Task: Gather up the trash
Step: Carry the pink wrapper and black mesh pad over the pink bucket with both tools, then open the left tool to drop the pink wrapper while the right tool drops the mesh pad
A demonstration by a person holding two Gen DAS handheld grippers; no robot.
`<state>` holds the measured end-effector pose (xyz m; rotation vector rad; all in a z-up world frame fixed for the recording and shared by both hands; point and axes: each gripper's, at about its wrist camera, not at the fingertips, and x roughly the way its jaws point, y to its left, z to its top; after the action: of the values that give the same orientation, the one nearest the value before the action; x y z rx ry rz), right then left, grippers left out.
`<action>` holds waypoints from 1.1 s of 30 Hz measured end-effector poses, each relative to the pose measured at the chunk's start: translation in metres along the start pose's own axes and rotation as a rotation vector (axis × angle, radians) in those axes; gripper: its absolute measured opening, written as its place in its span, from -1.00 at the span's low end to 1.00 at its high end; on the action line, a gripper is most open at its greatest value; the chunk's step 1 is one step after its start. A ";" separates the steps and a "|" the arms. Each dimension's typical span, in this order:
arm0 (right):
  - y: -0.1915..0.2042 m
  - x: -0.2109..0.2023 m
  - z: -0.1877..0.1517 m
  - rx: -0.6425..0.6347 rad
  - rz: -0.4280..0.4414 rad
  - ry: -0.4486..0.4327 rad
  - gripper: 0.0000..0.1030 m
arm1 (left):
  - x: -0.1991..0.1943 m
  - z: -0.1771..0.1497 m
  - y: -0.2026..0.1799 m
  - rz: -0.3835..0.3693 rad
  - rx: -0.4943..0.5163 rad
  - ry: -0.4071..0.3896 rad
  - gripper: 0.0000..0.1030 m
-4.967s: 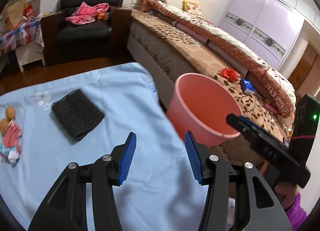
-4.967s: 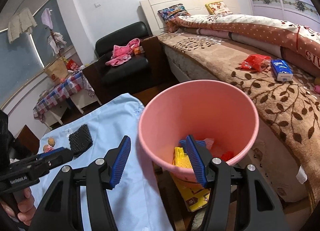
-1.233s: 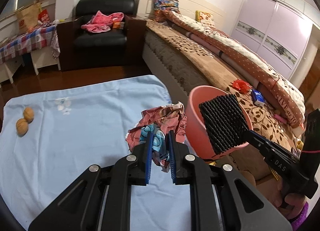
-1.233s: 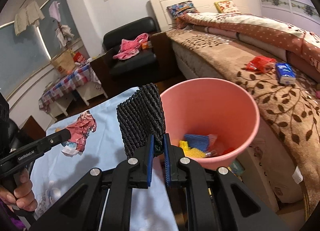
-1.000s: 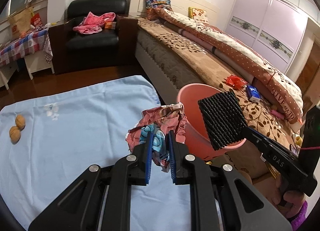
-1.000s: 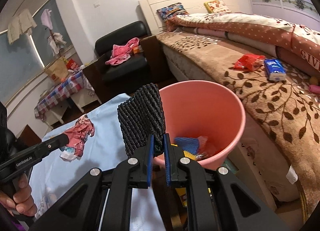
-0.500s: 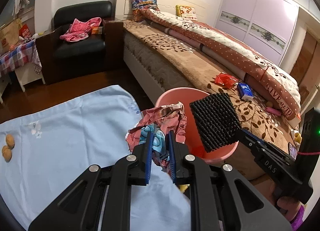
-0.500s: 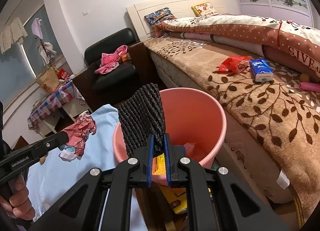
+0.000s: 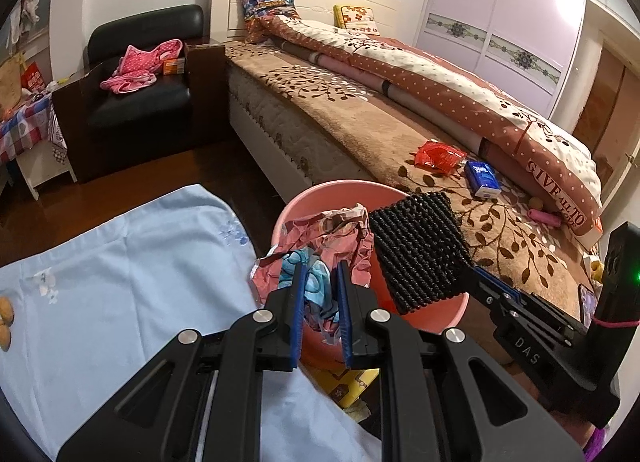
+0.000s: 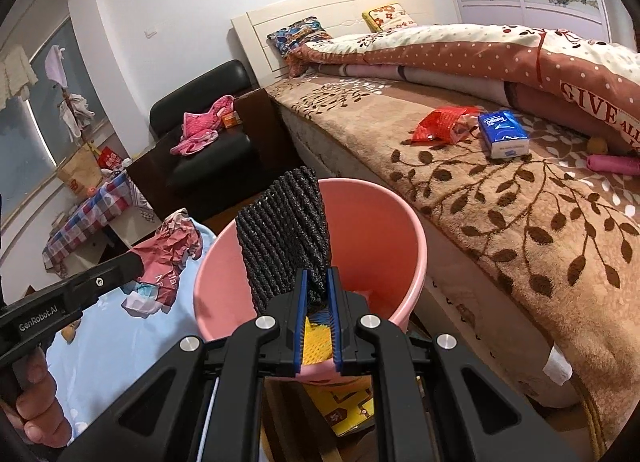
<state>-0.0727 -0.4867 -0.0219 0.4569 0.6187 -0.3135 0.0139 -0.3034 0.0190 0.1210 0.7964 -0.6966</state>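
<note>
Both loads now hang over the pink bin [image 9: 460, 304], carried off the blue cloth [image 9: 120, 262]: my left gripper [image 9: 320, 298] clamps a crumpled wrapper [image 9: 332, 234], my right gripper [image 10: 316, 302] a black mesh pad [image 10: 284, 238]. Release pending; two walnuts [image 9: 5, 322] remain.

The pink bucket [image 10: 404, 230] looks like smooth plastic with a dull sheen. The black pad [image 10: 286, 234] is a coarse, knobbly weave, matt. The wrapper [image 9: 340, 234] is crumpled, faintly glossy paper or foil. The surface [image 9: 132, 274] wears soft, matt blue cloth. The armchair [image 9: 140, 102] is shiny black leather; the bed blanket [image 10: 520, 222] is plush.
</note>
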 end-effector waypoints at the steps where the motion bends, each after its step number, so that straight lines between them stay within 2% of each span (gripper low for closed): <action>1: 0.000 0.000 0.000 -0.003 -0.004 -0.001 -0.81 | 0.002 0.000 -0.001 -0.001 0.001 0.001 -0.72; 33: -0.014 0.020 -0.008 0.019 -0.026 0.038 -0.81 | 0.043 -0.004 -0.026 0.000 0.068 0.063 -0.72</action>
<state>-0.0667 -0.4978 -0.0443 0.4743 0.6598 -0.3361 0.0164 -0.3450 -0.0094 0.2056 0.8334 -0.7230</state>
